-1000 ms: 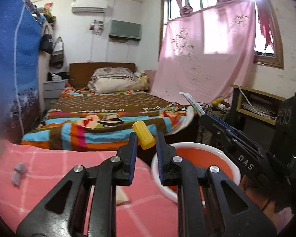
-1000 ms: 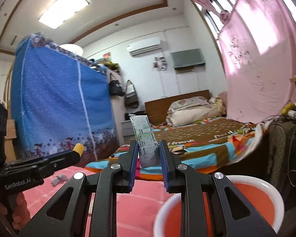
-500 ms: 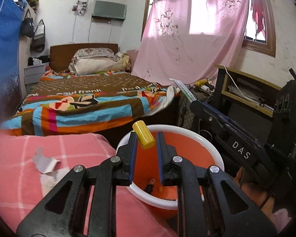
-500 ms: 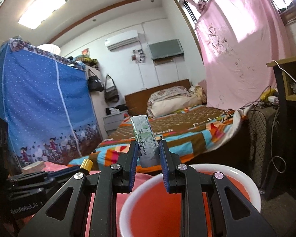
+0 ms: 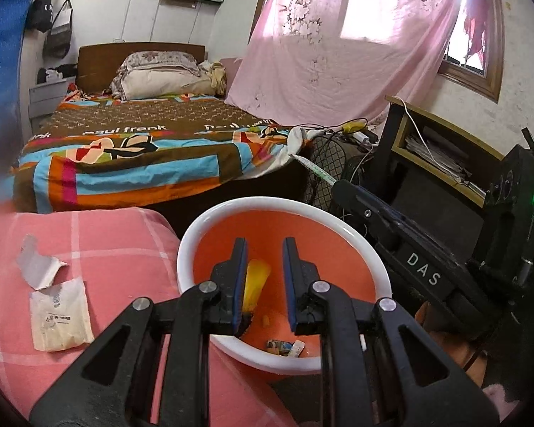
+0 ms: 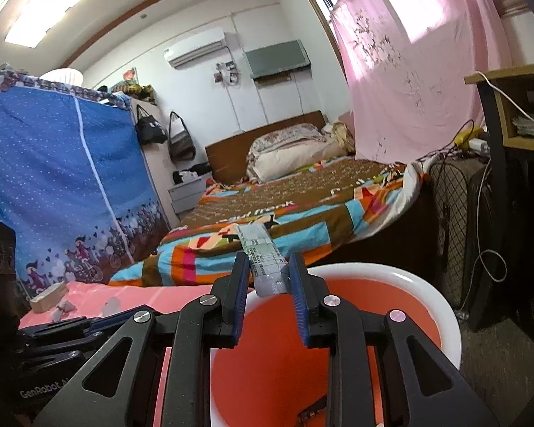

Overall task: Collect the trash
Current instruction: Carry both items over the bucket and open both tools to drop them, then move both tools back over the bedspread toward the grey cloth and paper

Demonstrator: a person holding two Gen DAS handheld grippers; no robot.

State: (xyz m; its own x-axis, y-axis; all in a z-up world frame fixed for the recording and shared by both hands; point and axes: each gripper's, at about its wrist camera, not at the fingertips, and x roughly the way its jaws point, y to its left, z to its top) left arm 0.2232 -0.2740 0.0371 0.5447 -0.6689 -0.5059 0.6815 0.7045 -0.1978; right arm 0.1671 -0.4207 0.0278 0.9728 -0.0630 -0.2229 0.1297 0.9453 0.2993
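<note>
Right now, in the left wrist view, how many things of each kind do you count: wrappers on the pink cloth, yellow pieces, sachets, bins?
wrappers on the pink cloth: 2 (grey torn wrapper, white wrapper)
yellow piece, blurred, over the bin: 1
sachet: 1
bin: 1
Total: 5

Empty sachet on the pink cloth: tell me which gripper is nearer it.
Left. The left gripper hangs over the orange bin, just right of the sachet; the right gripper is across the bin, farther off.
</note>
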